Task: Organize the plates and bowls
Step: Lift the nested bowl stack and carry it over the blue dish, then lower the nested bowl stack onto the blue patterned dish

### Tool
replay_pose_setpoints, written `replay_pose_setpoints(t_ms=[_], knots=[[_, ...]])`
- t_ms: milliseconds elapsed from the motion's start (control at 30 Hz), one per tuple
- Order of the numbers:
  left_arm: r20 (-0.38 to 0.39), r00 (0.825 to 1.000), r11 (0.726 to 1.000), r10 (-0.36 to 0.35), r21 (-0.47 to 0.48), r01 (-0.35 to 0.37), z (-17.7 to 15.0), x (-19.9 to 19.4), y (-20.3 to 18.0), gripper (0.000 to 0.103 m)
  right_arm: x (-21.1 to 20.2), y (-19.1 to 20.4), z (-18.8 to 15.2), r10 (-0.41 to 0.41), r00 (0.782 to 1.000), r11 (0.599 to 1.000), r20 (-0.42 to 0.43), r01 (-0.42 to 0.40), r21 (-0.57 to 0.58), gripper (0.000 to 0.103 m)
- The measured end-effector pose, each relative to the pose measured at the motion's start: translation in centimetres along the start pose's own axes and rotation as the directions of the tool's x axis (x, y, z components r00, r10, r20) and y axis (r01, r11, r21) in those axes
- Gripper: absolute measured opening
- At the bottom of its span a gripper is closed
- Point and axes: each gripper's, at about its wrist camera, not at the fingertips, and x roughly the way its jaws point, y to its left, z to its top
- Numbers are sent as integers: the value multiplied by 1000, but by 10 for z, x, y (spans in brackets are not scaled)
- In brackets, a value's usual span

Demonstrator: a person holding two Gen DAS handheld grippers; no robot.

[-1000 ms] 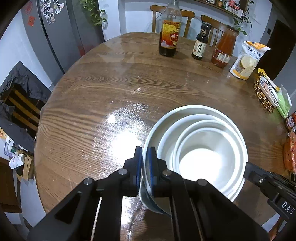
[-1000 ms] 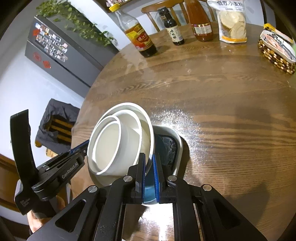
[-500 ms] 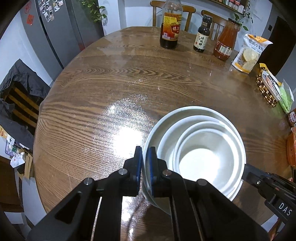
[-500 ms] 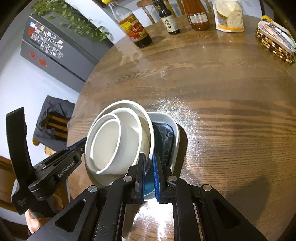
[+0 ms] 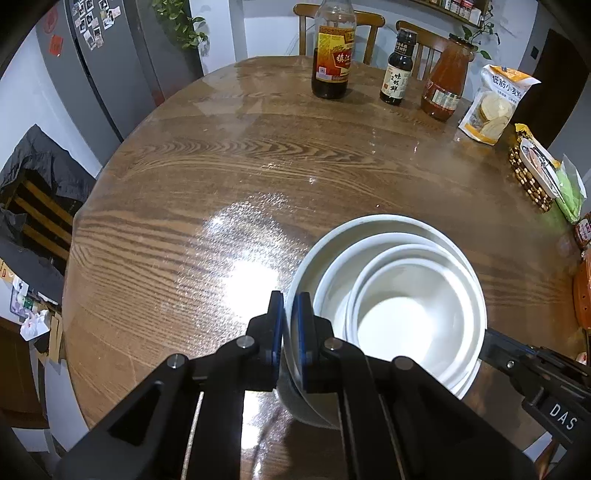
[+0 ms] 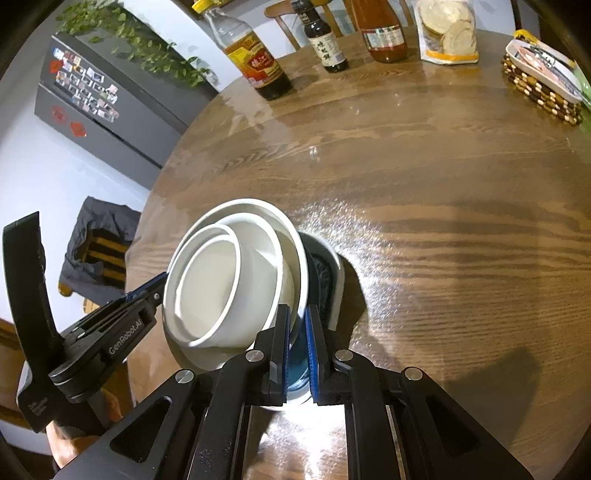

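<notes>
The nested white bowls (image 5: 402,295) now sit higher above the worktop (image 5: 229,177) near its near edge, left gripper (image 5: 290,325) and right gripper (image 6: 297,343) fingers clenched on opposite rims.

Round wooden desk (image 5: 229,177), three bottles at far edge (image 5: 332,55), snack bag (image 5: 493,107), beaded basket (image 5: 532,177); grey fridge with magnets (image 6: 96,99), ivy above (image 6: 125,37), chairs behind (image 5: 303,29)

the nested bowls (image 5: 406,317) were plain white, the dish (image 6: 325,273) beneath dark blue with a white rim, the table (image 5: 221,177) brown with bold woodgrain.
</notes>
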Motion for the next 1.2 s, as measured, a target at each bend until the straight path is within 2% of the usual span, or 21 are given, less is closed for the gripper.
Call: replay_pose_setpoints(t_ms=[667, 1200], knots=[[50, 998, 997, -41, 64, 38, 41, 23, -34, 3, -1, -22, 36, -86, 991, 996, 103, 83, 33, 12], [44, 998, 992, -52, 120, 46, 70, 39, -54, 4, 5, -30, 64, -146, 983, 989, 108, 144, 30, 12]])
